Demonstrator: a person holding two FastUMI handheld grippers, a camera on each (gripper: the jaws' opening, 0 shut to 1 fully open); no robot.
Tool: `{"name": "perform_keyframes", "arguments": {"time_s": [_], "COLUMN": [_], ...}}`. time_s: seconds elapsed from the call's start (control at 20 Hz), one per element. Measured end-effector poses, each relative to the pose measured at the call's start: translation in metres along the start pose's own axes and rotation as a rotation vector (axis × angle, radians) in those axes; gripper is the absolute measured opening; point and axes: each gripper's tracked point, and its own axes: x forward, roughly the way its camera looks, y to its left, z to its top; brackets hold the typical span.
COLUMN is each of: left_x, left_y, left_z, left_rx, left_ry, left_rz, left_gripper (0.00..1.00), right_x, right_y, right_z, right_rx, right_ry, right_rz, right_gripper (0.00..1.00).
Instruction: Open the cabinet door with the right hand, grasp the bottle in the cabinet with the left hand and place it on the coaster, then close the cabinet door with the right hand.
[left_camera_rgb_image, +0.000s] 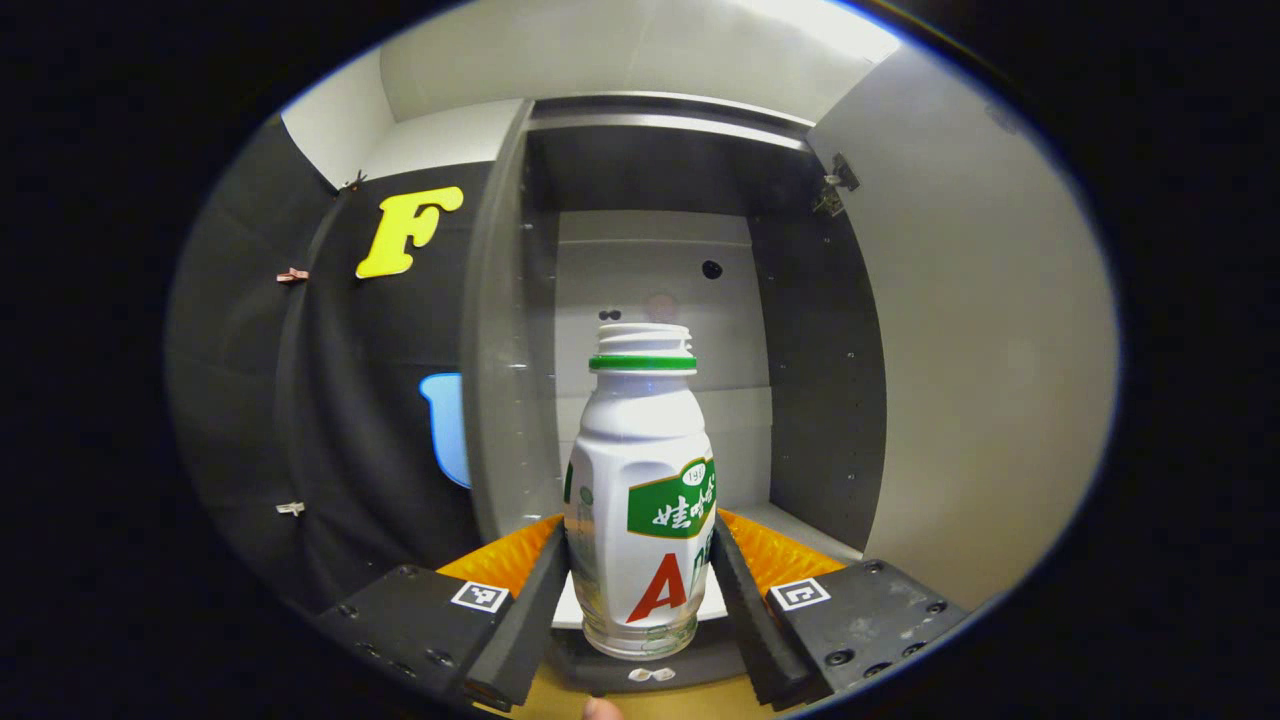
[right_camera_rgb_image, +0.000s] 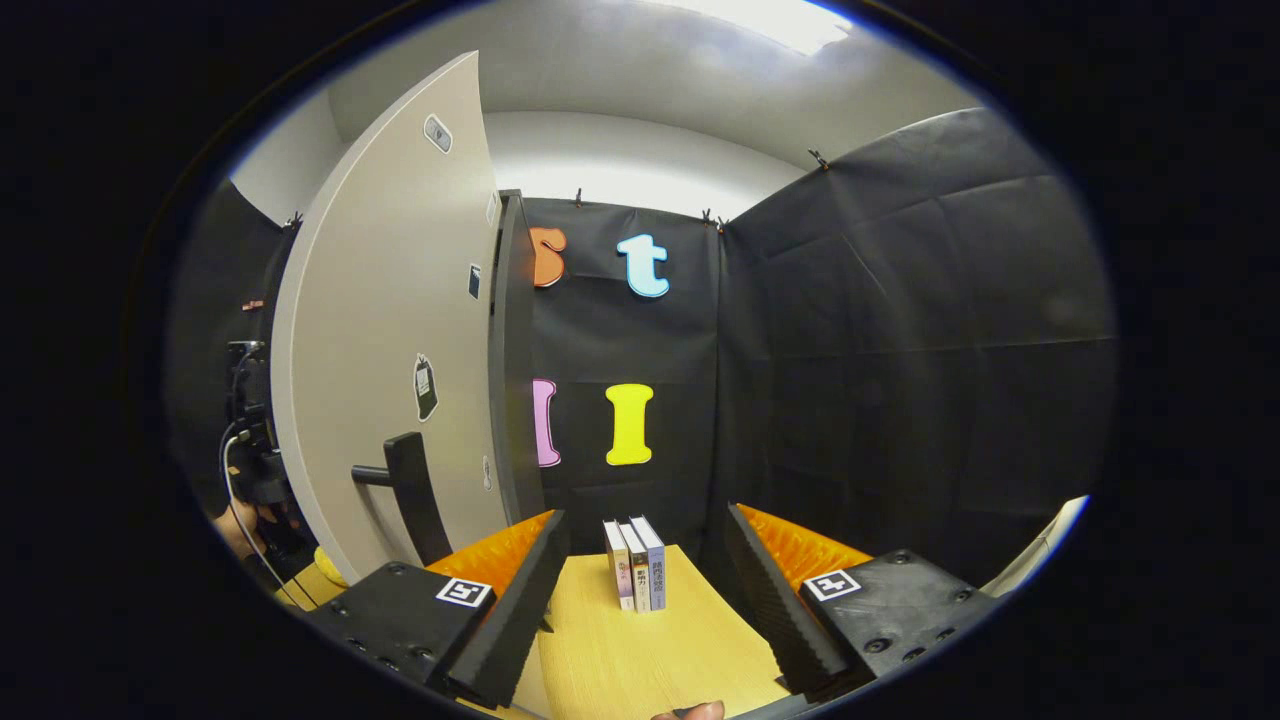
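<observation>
Left gripper (left_camera_rgb_image: 640, 590): fingers close on both sides of the bottle's lower body, foam pads against its label; it reads as a grip, with no gap showing on either side.
Right gripper (right_camera_rgb_image: 640, 590): jaws spread wide and holding nothing, pointed over the wooden table (right_camera_rgb_image: 640, 660) beside the open door.
Bottle (left_camera_rgb_image: 640, 490): upright, white with a green collar and no cap on its threaded neck, standing at the front edge of the cabinet's floor, between the left gripper's fingers; whether its base is lifted off the shelf I cannot tell.
Cabinet (left_camera_rgb_image: 820, 400): dark inside, pale back panel, nothing else visible on the shelf around the bottle.
Cabinet door (right_camera_rgb_image: 390, 330): swung fully out, its pale face and black handle (right_camera_rgb_image: 405, 490) to the left of the right gripper, near but not touched.
Books (right_camera_rgb_image: 635, 563): three standing together at the far end of the table, between the right gripper's fingers in its view, well apart from them.
Coaster: not seen from either gripper, so its place is unknown.
Done so far: door opening looks complete; the grasp on the bottle looks made or just about made.
Left to do: carry the bottle out of the cabinet, set it down on the coaster, release, then push the door shut with the right gripper.
Progress, as a judgement: roughly the middle of the task, at the grasp step.
</observation>
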Motion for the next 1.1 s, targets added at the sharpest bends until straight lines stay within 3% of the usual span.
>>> {"name": "perform_keyframes", "arguments": {"time_s": [0.7, 1.1], "left_x": [-0.137, -0.182], "left_y": [0.06, 0.063], "left_z": [-0.072, -0.17], "left_rx": [-0.046, 0.009], "left_ry": [-0.04, -0.007], "left_rz": [0.04, 0.045], "left_gripper": [0.8, 0.8], "right_x": [-0.006, -0.012], "right_y": [-0.008, -0.026], "right_z": [0.011, -0.001], "right_rx": [-0.034, 0.015], "right_ry": [-0.101, -0.091], "right_rz": [-0.067, -0.136], "right_gripper": [0.97, 0.97]}}
